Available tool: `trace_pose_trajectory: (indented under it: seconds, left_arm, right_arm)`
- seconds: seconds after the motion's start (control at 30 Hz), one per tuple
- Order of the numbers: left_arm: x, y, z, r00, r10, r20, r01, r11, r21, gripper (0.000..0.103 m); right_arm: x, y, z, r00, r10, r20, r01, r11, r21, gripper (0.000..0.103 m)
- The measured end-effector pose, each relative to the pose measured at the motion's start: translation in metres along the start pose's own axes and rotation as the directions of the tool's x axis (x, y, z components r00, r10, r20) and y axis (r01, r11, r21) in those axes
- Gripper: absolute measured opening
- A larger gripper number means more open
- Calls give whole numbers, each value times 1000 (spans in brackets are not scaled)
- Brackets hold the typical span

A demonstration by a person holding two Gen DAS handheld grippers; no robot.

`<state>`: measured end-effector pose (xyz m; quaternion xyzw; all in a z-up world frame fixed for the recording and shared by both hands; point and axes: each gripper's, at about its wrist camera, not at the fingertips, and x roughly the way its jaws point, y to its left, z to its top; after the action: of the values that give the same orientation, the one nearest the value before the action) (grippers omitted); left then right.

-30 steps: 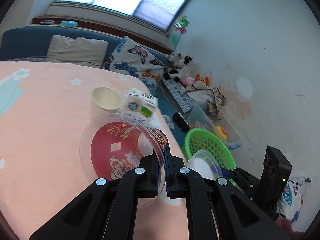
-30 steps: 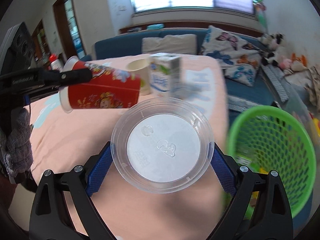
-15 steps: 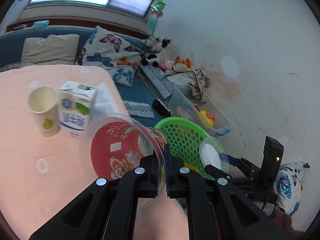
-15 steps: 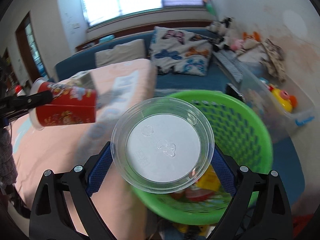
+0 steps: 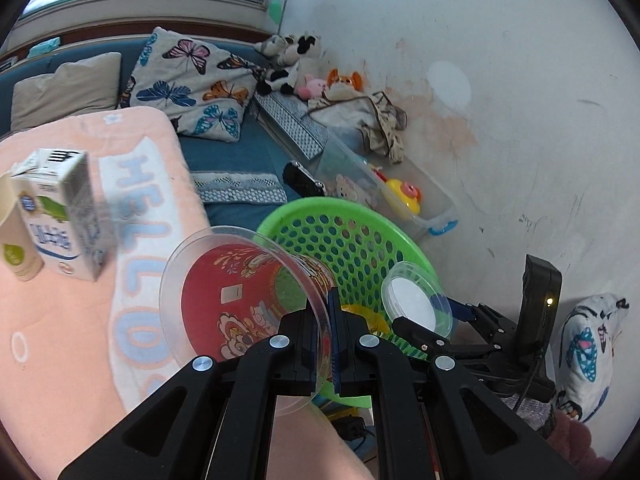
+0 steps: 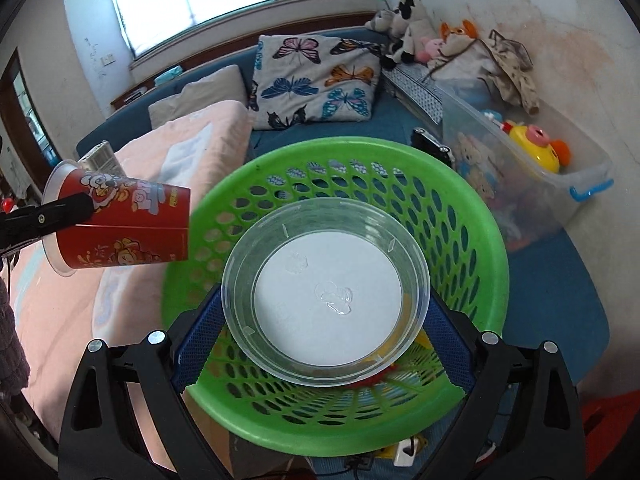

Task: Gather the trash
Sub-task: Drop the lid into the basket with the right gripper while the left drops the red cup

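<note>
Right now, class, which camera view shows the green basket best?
The right wrist view: the green basket fills it, rim nearly whole, behind the clear lid. The left wrist view shows the basket partly hidden by the red cup.

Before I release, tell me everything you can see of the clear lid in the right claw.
The clear lid is a round, transparent plastic disc with a raised rim and a white centre bearing droplet-like marks. The right claw holds it roughly flat by opposite edges between blue pads. It hangs over the green basket, touching only the pads.
</note>
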<state>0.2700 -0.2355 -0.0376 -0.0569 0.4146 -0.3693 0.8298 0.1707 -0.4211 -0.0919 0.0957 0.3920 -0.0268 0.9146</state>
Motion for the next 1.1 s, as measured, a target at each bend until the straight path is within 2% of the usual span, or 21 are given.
trace_pose_trajectory:
  seconds: [0.6,0.67,0.73,0.87,1.1]
  left_arm:
    - [45,-11,0,996,-30,-78,29,1000,-9,6]
    - [46,-11,0,997,-33,-75,32,999,-16,9]
    - [46,-12,0,996,-41,-76,40,999,-23,20]
    - [45,-13,-3,996,-43,-75,41,999,-26,22]
    - [25,-6,-8,999,-21,-46,20,999,-37,41]
  right_arm:
    - [-11,-21,-4,1000,9,24,-10,999,44,94]
    - [-13,-20,-4,1000,8,29,-9,999,44,94]
    - [-15,-20,-4,999,11,33,-13,999,47,94]
    - [-19,-17,-5,999,14,41,-15,999,41,94]
    - [-28,-6,-5,998,20,53,-21,1000,14,94]
